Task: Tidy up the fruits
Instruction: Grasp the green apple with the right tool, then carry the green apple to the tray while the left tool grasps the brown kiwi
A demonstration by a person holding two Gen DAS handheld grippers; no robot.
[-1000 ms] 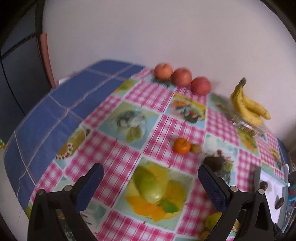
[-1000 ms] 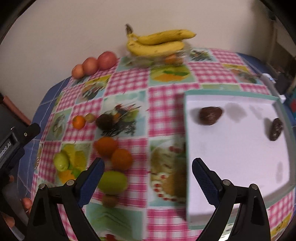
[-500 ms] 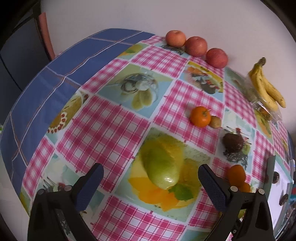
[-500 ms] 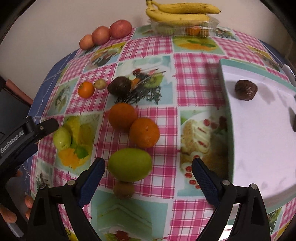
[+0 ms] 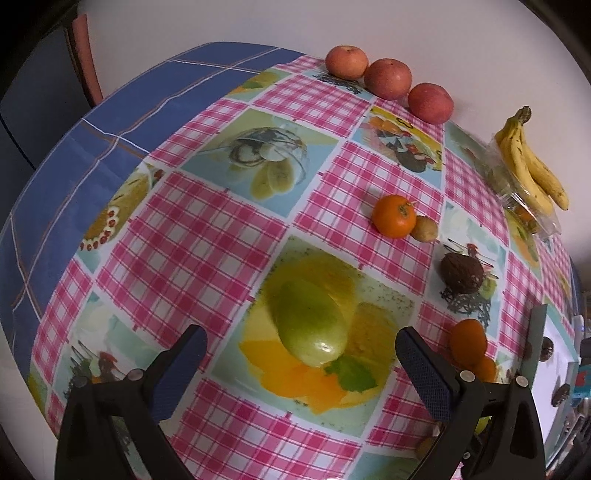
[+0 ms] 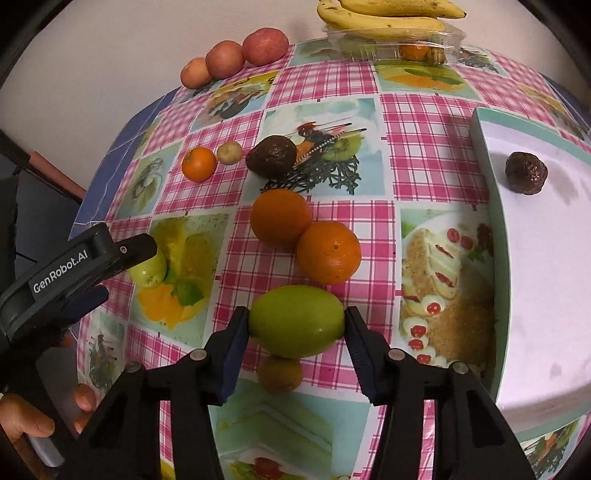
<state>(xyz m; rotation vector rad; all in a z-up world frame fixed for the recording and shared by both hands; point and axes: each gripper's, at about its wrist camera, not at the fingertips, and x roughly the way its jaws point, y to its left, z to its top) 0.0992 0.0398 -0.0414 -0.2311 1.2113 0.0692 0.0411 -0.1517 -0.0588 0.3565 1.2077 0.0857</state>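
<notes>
My left gripper (image 5: 301, 350) is open, its jaws either side of a green fruit (image 5: 308, 326) lying on the checked tablecloth. My right gripper (image 6: 295, 325) has its pads against both sides of a larger green fruit (image 6: 297, 319), which rests on the cloth above a small brown fruit (image 6: 279, 373). Two oranges (image 6: 301, 238) lie just beyond it. A small orange (image 6: 198, 163), a small tan fruit (image 6: 229, 152) and a dark brown fruit (image 6: 271, 158) lie farther back. The left gripper's body (image 6: 74, 266) shows at the left of the right wrist view.
A white tray with a teal rim (image 6: 498, 236) stands at the right and holds a dark wrinkled fruit (image 6: 526, 172). Three red apples (image 6: 236, 55) and bananas (image 6: 388, 16) on a clear plastic box line the wall. A blue cloth (image 5: 92, 147) covers the table's left end.
Both grippers moved forward and down. The left gripper's green fruit now lies between its jaws. The right gripper closed from wide open onto the larger green fruit.
</notes>
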